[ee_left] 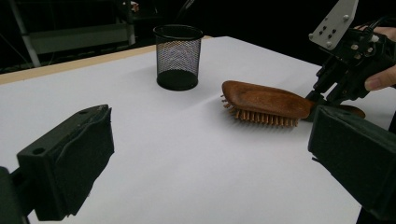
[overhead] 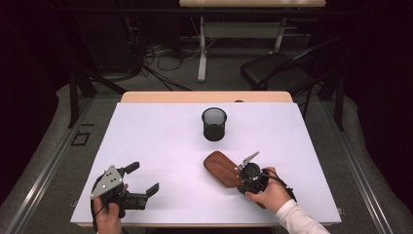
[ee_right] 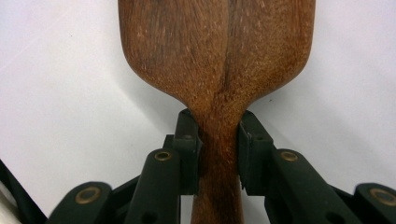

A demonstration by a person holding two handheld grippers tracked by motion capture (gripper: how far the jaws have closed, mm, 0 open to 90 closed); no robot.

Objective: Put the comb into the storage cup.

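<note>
Clearance on the white sheet

Obstacles: mesh cup (overhead: 214,124) upright at centre rear; hairbrush (overhead: 222,168) lying near it, right of centre. Left half of table (overhead: 146,136) open; passage free between cup and brush.

Left gripper (ee_left: 205,158) jaws wide apart over white tabletop (ee_left: 187,154); wooden hairbrush (ee_left: 266,100) bristles-down, handle in right gripper (ee_left: 322,95); mesh cup (ee_left: 177,56) behind.

Brown wood-grain hairbrush (overhead: 221,167), blk mesh cup (overhead: 214,124), white tbl cover (overhead: 160,146), blk grippers w/ brass-coloured rivets.
</note>
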